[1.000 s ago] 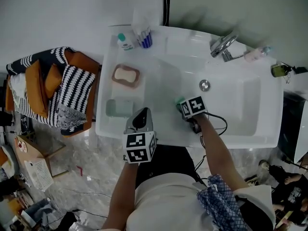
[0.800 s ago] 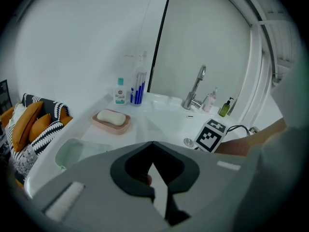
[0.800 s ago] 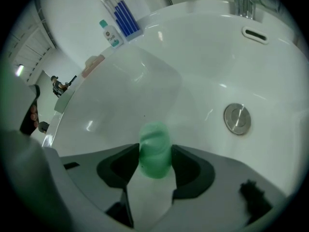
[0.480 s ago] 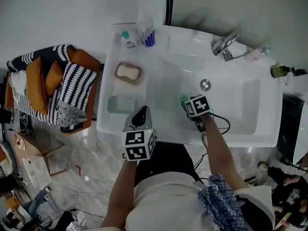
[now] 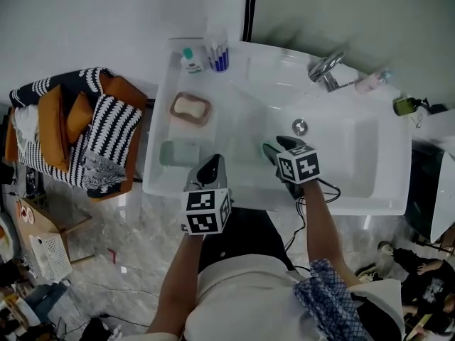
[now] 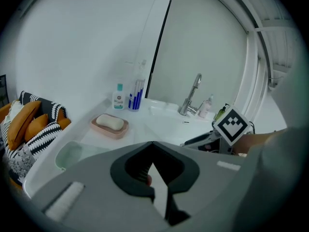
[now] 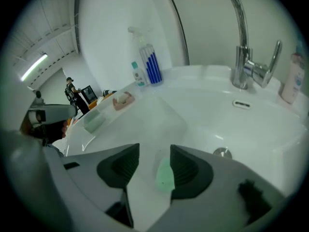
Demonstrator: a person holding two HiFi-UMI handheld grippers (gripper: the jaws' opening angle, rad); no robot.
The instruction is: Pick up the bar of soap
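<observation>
Right gripper (image 7: 154,151) hangs over the basin, jaws wide apart and just been opening, gripping nothing. A pale green piece (image 7: 165,174) shows in the gap by one jaw, contact unclear. Bar of soap (image 5: 189,107) lies in the pink dish (image 5: 175,118) on the sink (image 5: 370,190) left ledge, well apart from that gripper. Left gripper (image 5: 211,164) is nearer, jaws together, empty. Pale green tray (image 5: 178,153) sits between dish and left gripper. Spray bottle (image 5: 217,52) and small bottle (image 5: 188,61) stand at the ledge's back edge. Open room around the drain (image 5: 300,126).
</observation>
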